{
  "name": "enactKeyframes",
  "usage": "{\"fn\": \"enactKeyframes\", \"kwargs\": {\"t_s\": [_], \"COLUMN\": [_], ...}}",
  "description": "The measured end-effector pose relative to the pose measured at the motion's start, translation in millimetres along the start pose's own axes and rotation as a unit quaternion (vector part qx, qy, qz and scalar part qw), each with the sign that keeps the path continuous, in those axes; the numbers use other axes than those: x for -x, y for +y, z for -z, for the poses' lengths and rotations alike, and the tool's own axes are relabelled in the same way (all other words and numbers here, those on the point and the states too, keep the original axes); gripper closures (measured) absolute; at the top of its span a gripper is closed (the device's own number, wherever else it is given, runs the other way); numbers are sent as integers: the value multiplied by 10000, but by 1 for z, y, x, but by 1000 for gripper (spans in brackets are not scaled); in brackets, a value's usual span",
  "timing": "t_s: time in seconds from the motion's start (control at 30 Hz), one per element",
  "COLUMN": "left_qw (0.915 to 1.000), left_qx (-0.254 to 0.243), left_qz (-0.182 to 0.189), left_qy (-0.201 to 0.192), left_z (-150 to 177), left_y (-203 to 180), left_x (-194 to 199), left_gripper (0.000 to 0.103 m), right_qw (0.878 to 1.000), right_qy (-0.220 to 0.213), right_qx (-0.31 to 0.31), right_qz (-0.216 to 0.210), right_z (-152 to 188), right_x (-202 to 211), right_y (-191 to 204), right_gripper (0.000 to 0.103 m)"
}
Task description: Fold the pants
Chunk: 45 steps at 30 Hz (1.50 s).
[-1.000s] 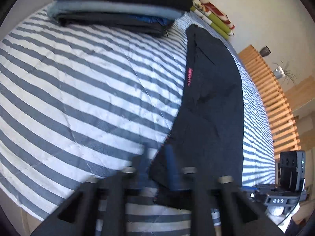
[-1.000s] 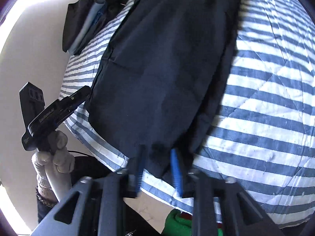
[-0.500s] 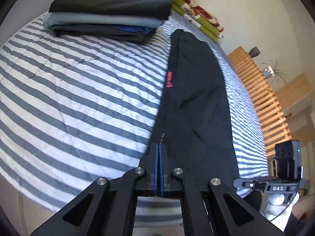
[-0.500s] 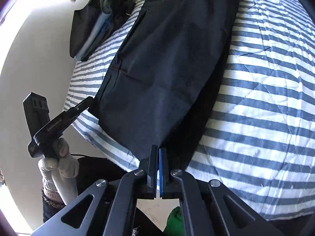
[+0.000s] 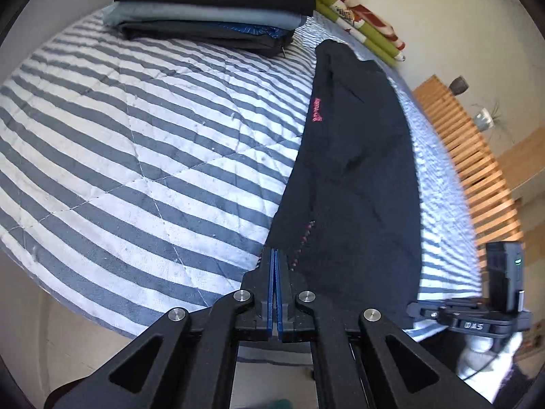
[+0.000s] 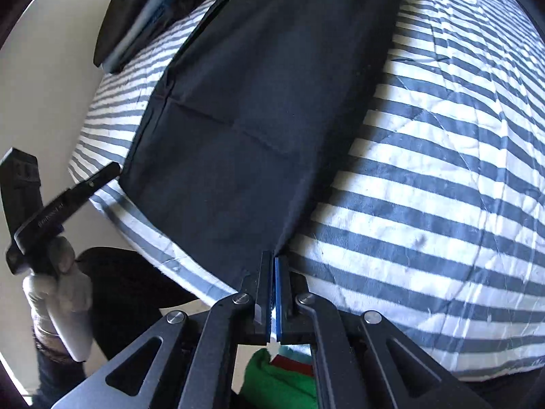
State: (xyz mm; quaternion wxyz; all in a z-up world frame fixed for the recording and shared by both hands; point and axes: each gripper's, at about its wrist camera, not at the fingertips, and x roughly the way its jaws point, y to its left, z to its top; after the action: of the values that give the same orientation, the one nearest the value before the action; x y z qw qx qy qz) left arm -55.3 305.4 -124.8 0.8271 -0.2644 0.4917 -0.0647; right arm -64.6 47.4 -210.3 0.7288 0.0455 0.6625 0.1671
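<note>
The pants (image 5: 357,184) lie flat and lengthwise on the striped bed (image 5: 136,156). Both jaws are clenched on the near hem, left gripper (image 5: 274,255) and right gripper (image 6: 274,259) at opposite corners. Lift evenly, keep the hem taut, and carry it straight toward the far end

The pants (image 5: 357,170) lie flat on my bed (image 5: 136,136), and a pile of folded clothes (image 5: 211,6) sits behind them.

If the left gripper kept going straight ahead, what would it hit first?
The left gripper is already shut on the near edge of the black pants; going on, it would likely just push along them, though depth is unclear.
</note>
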Motion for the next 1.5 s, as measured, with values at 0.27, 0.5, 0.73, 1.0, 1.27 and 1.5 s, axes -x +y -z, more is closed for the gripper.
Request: {"fn": "enactKeyframes", "kwargs": {"t_s": [0.27,0.5,0.73,1.0,1.27,1.5], "left_qw": [9975,9963,9979,9975,9959,9927], "left_qx": [-700,-722,-479,-423,-867,-1081], "left_qz": [112,402,260,303,-245,-437], "left_qy": [-62,232,343,479,-87,-303], "left_z": [-55,-148,-218,-245,-240,-264], "left_y": [-50,-87,-91,-89,-87,-111], "left_x": [3,-65,-138,-183,-172,-172], "left_gripper": [93,88,71,66,101,52], "right_qw": [9962,9876,9813,9810,9872,9788], "right_qy": [-762,-1537,-1784,-1570,-1236,-1893], "right_qx": [421,-136,-719,-1139,-931,-705], "right_qz": [-3,282,119,68,388,332], "right_z": [-7,-49,-117,-177,-193,-218], "right_x": [65,114,107,64,41,69], "right_y": [-3,-52,-92,-118,-117,-109], "right_gripper": [85,77,77,77,77,77]}}
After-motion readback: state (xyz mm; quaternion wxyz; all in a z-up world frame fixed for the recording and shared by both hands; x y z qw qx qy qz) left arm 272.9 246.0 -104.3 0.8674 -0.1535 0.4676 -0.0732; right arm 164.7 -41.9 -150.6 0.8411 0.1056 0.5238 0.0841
